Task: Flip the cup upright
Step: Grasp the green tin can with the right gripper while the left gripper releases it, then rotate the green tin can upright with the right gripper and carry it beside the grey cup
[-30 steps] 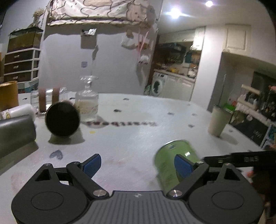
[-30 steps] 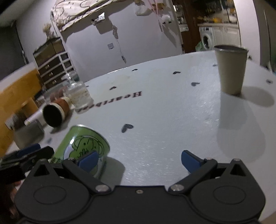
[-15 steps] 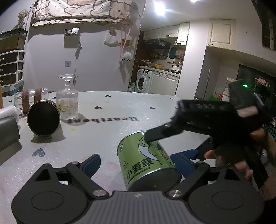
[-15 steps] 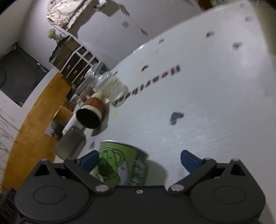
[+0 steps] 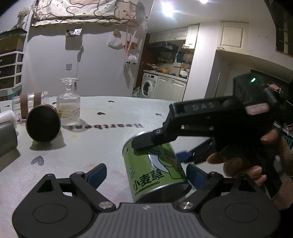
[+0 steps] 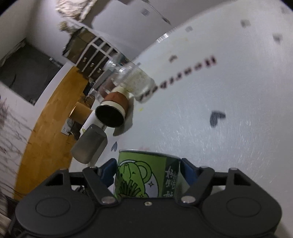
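Whereas earlier its jaws gaped, the right gripper (image 6: 148,174) now clamps the green cup (image 6: 146,177); left gripper (image 5: 146,174) jaws remain apart.

Dim room, glaring ceiling lights (image 5: 167,8), fisheye-bent edges, right view motion-blurred.

Two wrist fisheyes, both close over the tabletop (image 5: 113,117)
The left view sits low and level, facing the far edge and the kitchen; the right view is rolled steeply, looking down toward the left edge. Both share the green cup (image 5: 155,172) (image 6: 146,175), glass bottle (image 5: 68,108) (image 6: 133,80) and lettering.
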